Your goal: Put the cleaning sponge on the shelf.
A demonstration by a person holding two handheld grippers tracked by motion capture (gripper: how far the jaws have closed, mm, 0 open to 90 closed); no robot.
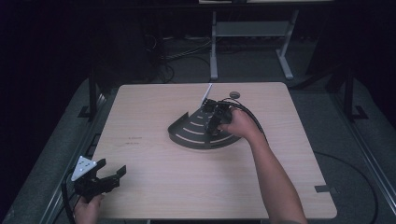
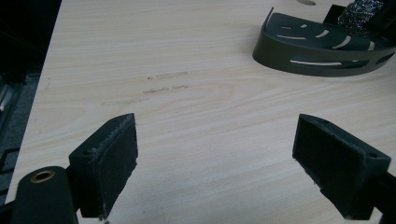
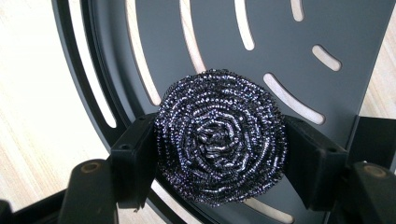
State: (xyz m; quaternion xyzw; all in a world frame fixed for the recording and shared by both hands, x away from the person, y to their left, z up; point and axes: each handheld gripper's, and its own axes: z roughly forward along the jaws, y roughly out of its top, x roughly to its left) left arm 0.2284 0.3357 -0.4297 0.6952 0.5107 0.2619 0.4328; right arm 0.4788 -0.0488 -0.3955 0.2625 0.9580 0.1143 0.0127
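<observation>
Overhead camera looks forward and down across the whole table (image 1: 154, 186). Left gripper camera skims low over the tabletop toward the distant tray (image 2: 322, 46); right gripper camera peers steeply down, close onto that tray (image 3: 187, 28).

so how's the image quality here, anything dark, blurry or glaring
High view: the table is lit, the room around it nearly black, and the right gripper over the dark tray is hard to make out. Left gripper view: sharp, even light on the wood. Right gripper view: the steel scourer is crisp with small glints, no heavy glare.
</observation>
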